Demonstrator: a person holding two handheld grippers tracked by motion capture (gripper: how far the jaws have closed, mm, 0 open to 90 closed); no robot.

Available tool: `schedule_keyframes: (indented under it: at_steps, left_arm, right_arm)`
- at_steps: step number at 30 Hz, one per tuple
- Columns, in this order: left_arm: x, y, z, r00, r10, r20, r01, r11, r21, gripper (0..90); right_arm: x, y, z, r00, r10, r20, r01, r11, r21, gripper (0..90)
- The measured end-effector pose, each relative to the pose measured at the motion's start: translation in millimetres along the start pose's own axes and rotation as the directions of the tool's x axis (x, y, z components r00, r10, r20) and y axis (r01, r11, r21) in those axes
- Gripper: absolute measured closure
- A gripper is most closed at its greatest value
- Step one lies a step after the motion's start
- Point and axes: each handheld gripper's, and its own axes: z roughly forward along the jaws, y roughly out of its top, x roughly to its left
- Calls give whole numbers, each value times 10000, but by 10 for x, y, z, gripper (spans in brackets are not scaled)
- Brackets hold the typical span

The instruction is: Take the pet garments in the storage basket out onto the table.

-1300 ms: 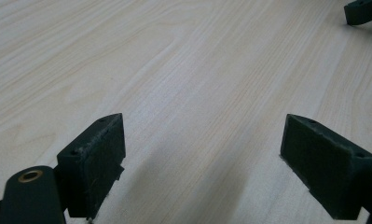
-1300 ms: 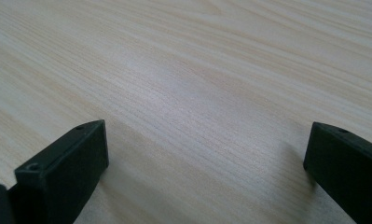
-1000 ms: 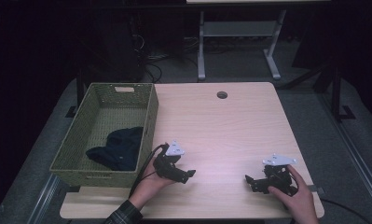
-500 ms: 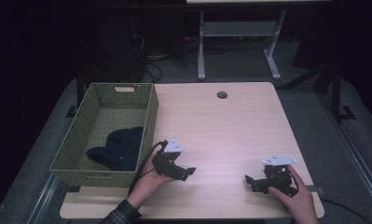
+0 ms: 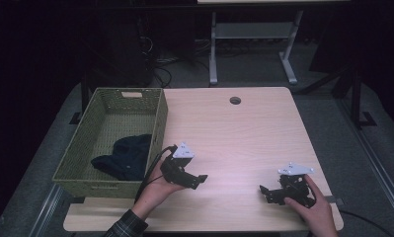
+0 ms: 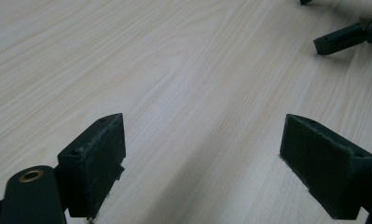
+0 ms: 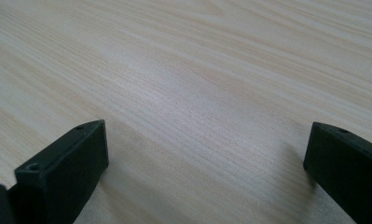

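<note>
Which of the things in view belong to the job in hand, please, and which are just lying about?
In the job:
left gripper, open, empty
right gripper, open, empty
dark cloth, lying in the basket
green woven basket

Just there:
table
metal stand on the floor behind

A dark navy cloth (image 5: 123, 158) lies crumpled and bunched inside the woven green basket (image 5: 101, 183), just left of the left gripper (image 5: 197, 180).
</note>
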Motion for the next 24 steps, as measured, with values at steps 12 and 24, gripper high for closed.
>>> schedule_keyframes:
  at_steps: [12, 24]
  left_arm:
    - [7, 105, -95, 9998, 98, 143, -93, 9994, -339, 139]
    - [20, 216, -159, 9980, 529, 345, -512, 9975, -495, 139]
  right_arm:
    - [0, 1, 1, 10000, 3, -3, -3, 10000, 0, 0]
    - [0, 2, 1, 10000, 5, -10, -5, 10000, 3, 0]
